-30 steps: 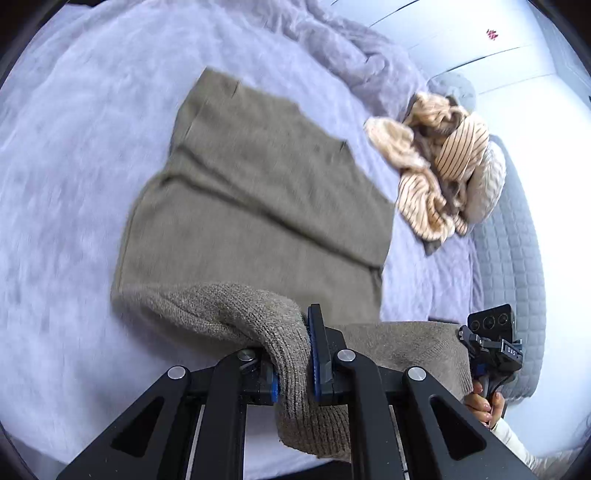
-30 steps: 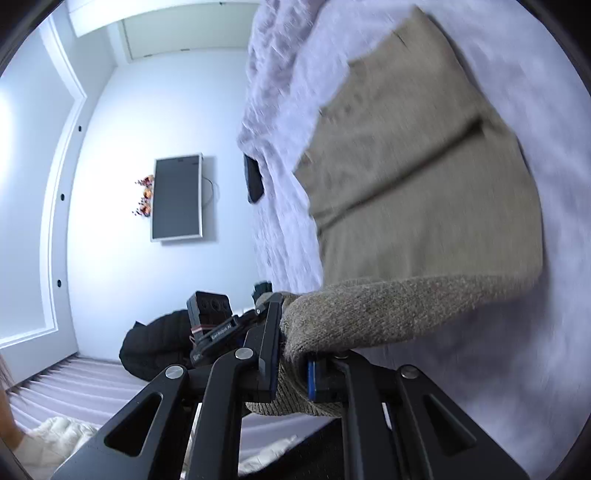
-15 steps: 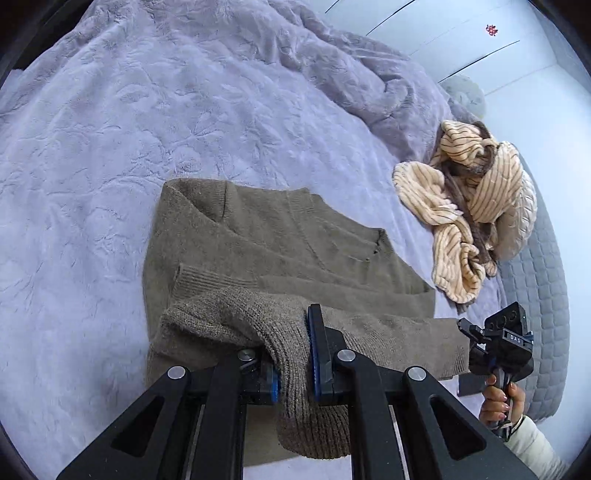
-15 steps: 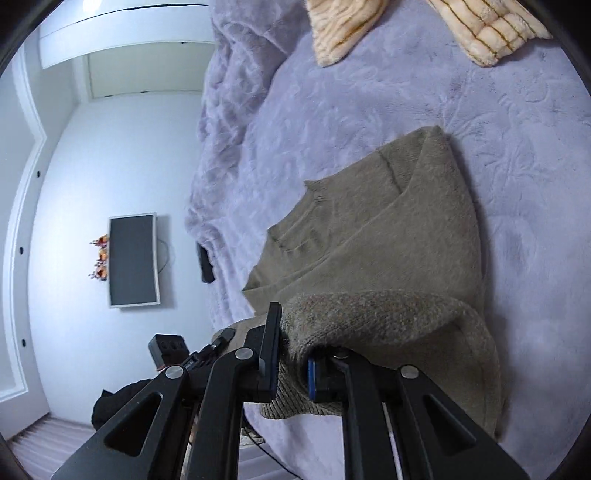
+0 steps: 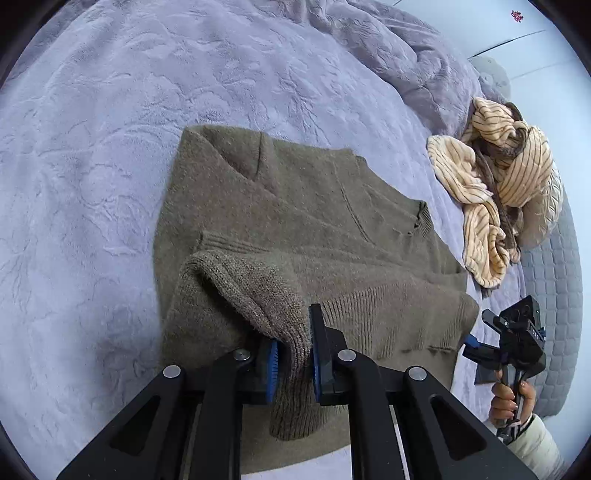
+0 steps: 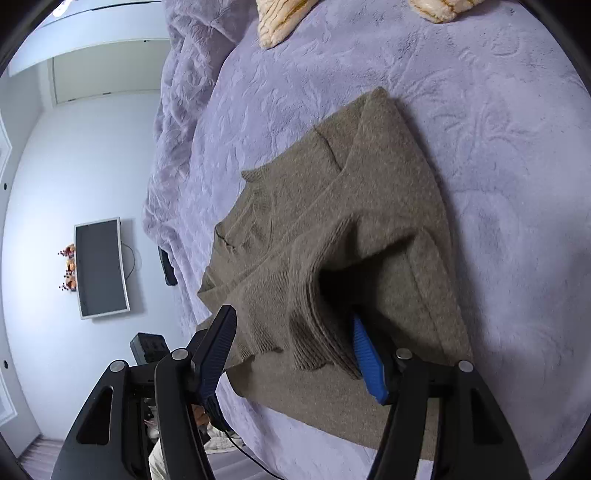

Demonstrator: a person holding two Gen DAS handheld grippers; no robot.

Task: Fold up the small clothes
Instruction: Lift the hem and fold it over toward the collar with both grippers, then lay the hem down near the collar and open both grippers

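Note:
An olive-brown knit sweater (image 5: 317, 221) lies on the lilac bedspread, its lower part folded up over the body. My left gripper (image 5: 293, 354) is shut on the ribbed hem of the sweater and holds that corner just above the fabric. My right gripper (image 6: 295, 343) is open, its jaws wide apart around the other end of the hem, which rests loose on the sweater (image 6: 354, 206). The right gripper also shows in the left wrist view (image 5: 508, 343) at the sweater's right edge.
A crumpled cream striped garment (image 5: 491, 192) lies on the bed to the right, its edge also in the right wrist view (image 6: 280, 18). A rumpled blanket (image 5: 399, 48) sits behind. The bed edge, a wall and a TV (image 6: 99, 267) are at the left.
Both grippers carried the hem forward over the sweater, folding it. The right gripper has opened and let go of its end of the hem; the left is still shut.

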